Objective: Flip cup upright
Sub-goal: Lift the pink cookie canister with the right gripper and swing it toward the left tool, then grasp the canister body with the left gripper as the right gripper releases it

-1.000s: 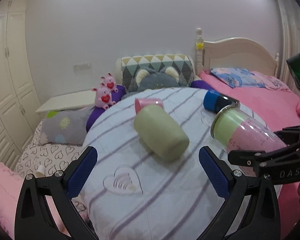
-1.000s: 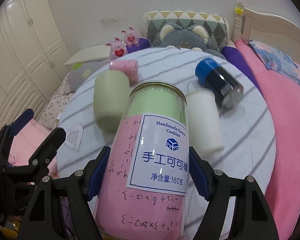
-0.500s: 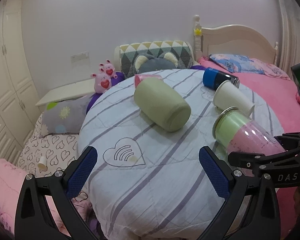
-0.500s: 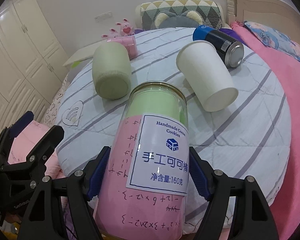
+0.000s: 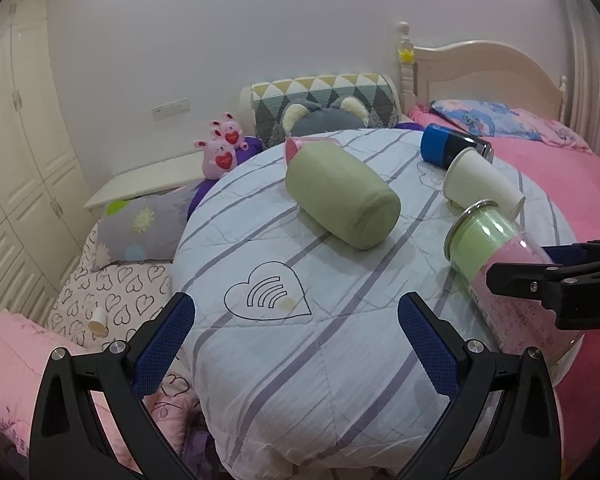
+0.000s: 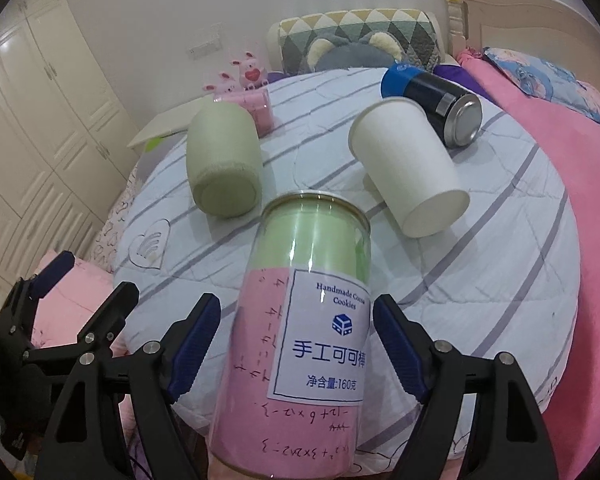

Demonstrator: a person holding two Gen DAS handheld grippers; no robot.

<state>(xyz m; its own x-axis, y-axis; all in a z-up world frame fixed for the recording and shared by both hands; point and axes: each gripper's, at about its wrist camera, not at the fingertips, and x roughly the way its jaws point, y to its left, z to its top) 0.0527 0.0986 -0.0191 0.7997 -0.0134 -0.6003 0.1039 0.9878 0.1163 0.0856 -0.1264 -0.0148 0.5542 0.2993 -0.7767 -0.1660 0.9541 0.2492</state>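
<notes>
A clear cookie jar with a pink and green lining and a white label lies tilted between the fingers of my right gripper. The blue pads now stand apart from its sides, so the jaws are open. The jar also shows in the left wrist view, leaning at the table's right edge. A green cup lies on its side mid-table. A white paper cup lies on its side to its right. My left gripper is open and empty over the table's near edge.
The round table has a striped grey cloth with a heart drawing. A blue and black can and a pink cup lie at the back. Pink bedding and a bed surround the table.
Both grippers have drawn back toward the table's near edge. The right gripper's fingers have opened off the jar, which was clamped before.
</notes>
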